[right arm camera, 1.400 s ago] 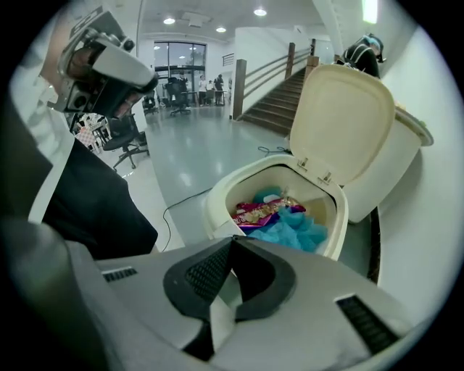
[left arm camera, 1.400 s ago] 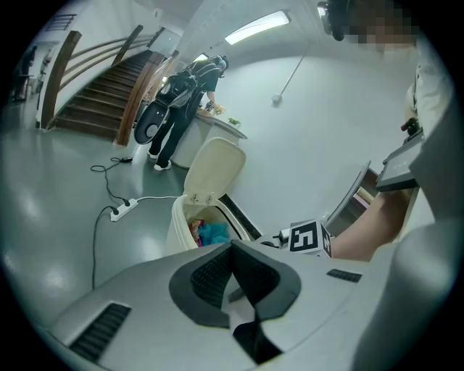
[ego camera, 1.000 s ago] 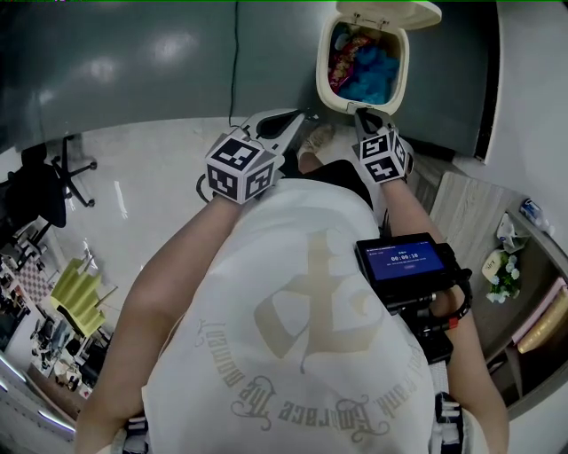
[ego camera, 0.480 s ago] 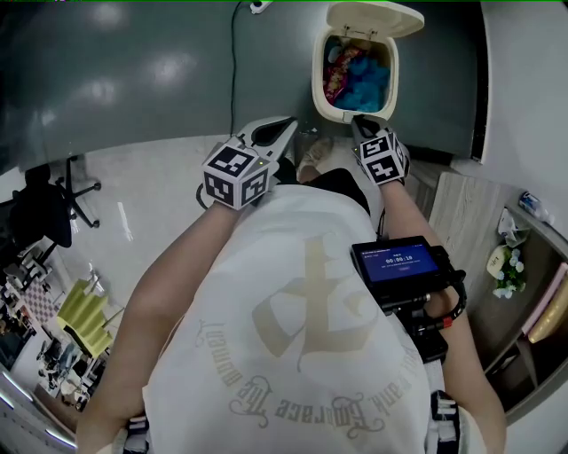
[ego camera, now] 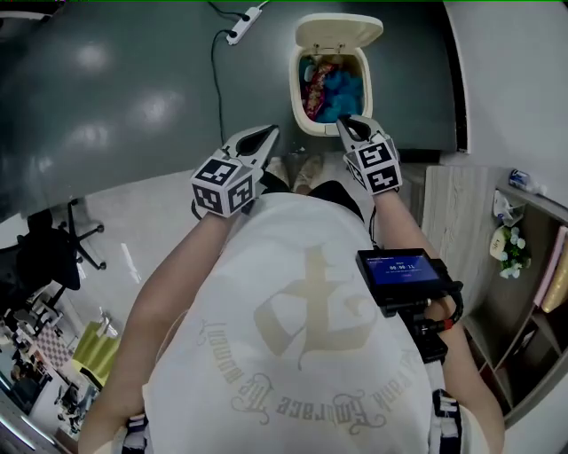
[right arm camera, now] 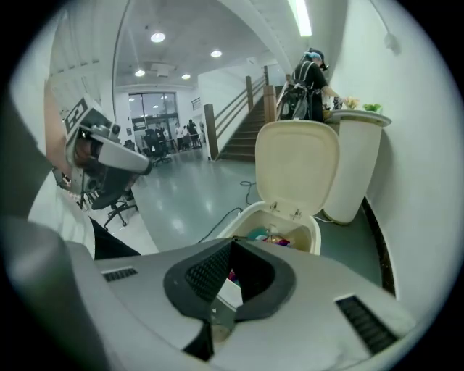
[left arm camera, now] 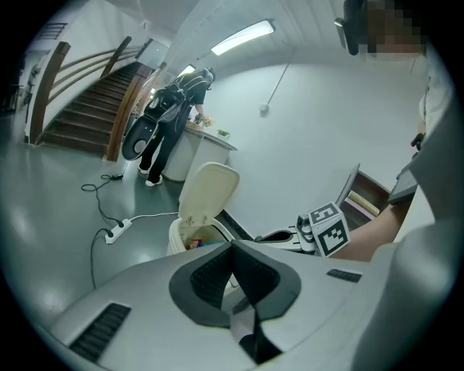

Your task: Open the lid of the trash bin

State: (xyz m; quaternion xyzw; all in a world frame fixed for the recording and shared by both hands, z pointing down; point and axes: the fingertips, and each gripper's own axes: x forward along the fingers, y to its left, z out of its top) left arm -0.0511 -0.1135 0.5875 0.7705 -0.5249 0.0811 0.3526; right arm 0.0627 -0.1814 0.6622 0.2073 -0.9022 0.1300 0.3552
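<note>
Bin (ego camera: 295, 93) sits on the floor against the wall, straight ahead, and its lid (ego camera: 339, 29) is already tipped right up, with coloured rubbish showing inside. Job looks basically done to me. Right gripper (ego camera: 347, 125) hovers by the near rim and left gripper (ego camera: 264, 136) sits a bit further off, both pinched closed on nothing — I'd back off gently and not bump the lid.

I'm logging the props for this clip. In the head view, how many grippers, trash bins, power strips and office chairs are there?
Grippers: 2, the left gripper and the right gripper
Trash bin: 1
Power strip: 1
Office chair: 1
Total: 5
</note>
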